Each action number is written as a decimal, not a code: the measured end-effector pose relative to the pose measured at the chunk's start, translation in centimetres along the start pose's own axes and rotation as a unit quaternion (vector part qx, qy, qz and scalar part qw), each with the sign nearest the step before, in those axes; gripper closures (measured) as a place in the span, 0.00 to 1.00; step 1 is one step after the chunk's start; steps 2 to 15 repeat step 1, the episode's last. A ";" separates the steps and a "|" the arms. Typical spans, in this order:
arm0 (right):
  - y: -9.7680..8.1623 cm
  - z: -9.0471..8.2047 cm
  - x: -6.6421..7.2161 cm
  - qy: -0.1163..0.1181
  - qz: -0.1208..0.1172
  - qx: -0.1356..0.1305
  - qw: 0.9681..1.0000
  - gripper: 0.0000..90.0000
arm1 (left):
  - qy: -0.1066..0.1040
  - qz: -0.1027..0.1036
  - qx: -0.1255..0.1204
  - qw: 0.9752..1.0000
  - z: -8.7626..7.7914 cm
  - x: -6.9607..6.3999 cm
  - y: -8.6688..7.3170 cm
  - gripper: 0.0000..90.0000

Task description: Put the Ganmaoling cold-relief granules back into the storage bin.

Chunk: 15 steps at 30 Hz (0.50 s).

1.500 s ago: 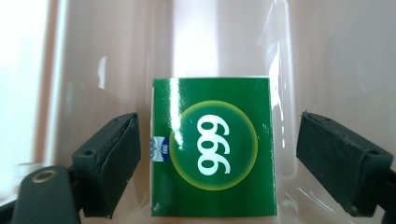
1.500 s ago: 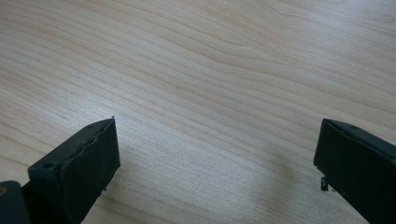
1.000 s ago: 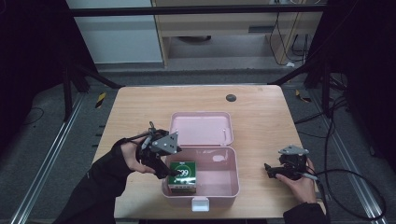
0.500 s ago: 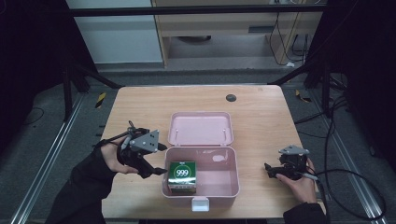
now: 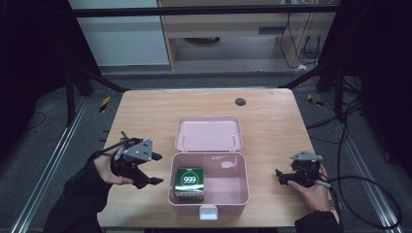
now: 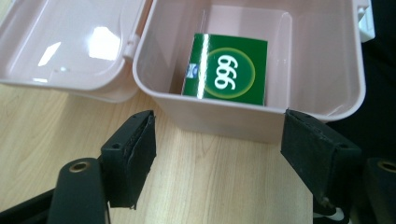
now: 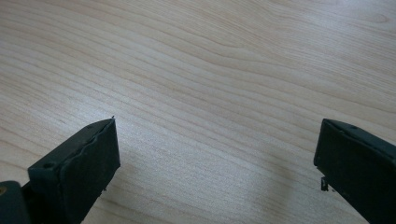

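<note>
High view showed a pink box [image 5: 209, 194] on the wooden counter [image 5: 272, 121], its lid [image 5: 208, 133] thrown back flat at twelve o'clock of the tub and joined to it along the hinge edge. Inside the tub, toward nine o'clock, lay a green carton [image 5: 189, 182] marked 999, face up against the near wall; the rest of the tub's floor was bare pink. The lid held nothing. Left tongs [image 5: 148, 170] sat just beside the box at nine o'clock, jaws released with nothing between them, having just been opening. Right tongs [image 5: 281, 175] rested at three o'clock, apart from the box, jaws spread over bare counter.
</note>
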State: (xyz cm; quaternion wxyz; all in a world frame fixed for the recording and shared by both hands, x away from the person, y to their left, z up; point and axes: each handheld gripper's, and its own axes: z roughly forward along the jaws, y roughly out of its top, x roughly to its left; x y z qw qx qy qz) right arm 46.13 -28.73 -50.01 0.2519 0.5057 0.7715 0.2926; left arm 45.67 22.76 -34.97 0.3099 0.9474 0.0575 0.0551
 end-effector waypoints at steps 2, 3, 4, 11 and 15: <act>0.0 0.0 0.0 0.000 0.001 0.000 1.000 0.01 | 0.001 -0.004 0.001 1.000 0.0 0.0 -0.2 0.29; 0.0 0.0 0.0 0.000 0.001 0.000 1.000 0.01 | 0.001 -0.004 0.001 1.000 0.0 0.0 -0.2 0.29; 0.0 0.0 0.0 0.000 0.001 0.000 1.000 0.01 | 0.001 -0.004 0.001 1.000 0.0 0.0 -0.2 0.29; 0.0 0.0 0.0 0.000 0.001 0.000 1.000 0.01 | 0.001 -0.004 0.001 1.000 0.0 0.0 -0.2 0.29; 0.0 0.0 0.0 0.000 0.001 0.000 1.000 0.01 | 0.001 -0.004 0.001 1.000 0.0 0.0 -0.2 0.29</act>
